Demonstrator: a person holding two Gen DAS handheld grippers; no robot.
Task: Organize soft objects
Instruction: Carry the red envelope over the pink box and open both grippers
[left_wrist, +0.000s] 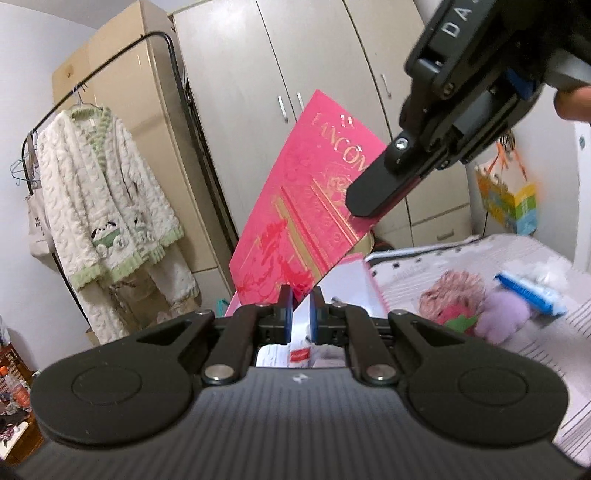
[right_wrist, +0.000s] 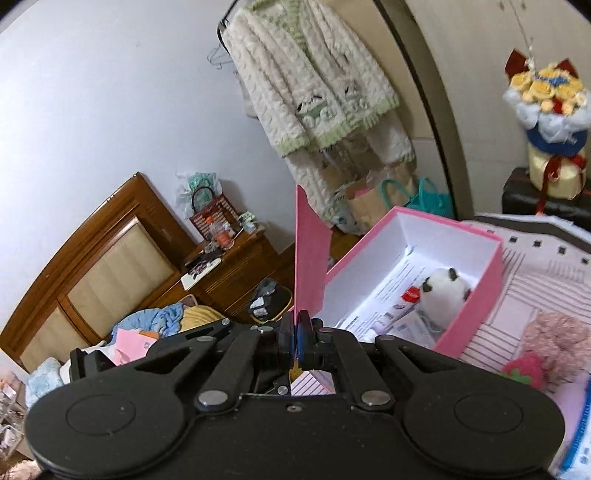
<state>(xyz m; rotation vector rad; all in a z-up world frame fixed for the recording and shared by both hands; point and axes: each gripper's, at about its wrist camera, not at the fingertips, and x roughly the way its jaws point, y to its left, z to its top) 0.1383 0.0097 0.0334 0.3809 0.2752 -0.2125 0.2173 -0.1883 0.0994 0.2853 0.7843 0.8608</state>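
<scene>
Both grippers hold a pink box lid (left_wrist: 295, 206) with gold lettering, tilted up in the air. My left gripper (left_wrist: 300, 295) is shut on its lower corner. The right gripper (left_wrist: 364, 212) clamps its right edge from above. In the right wrist view the lid (right_wrist: 310, 258) stands edge-on in the shut right gripper (right_wrist: 297, 325). The open pink box (right_wrist: 476, 295) lies on the bed with papers and a white plush (right_wrist: 443, 295) inside. A fuzzy pink plush (left_wrist: 454, 295), a purple plush (left_wrist: 506, 314) and a strawberry plush (right_wrist: 524, 369) lie on the bedspread beside it.
A fleece robe (left_wrist: 103, 199) hangs on a black rack at the left, in front of a beige wardrobe (left_wrist: 258, 92). A blue-and-white pack (left_wrist: 528, 291) lies on the striped bedspread (left_wrist: 554, 350). A wooden nightstand (right_wrist: 236, 266), a headboard (right_wrist: 103, 266) and a bouquet (right_wrist: 550, 122) are nearby.
</scene>
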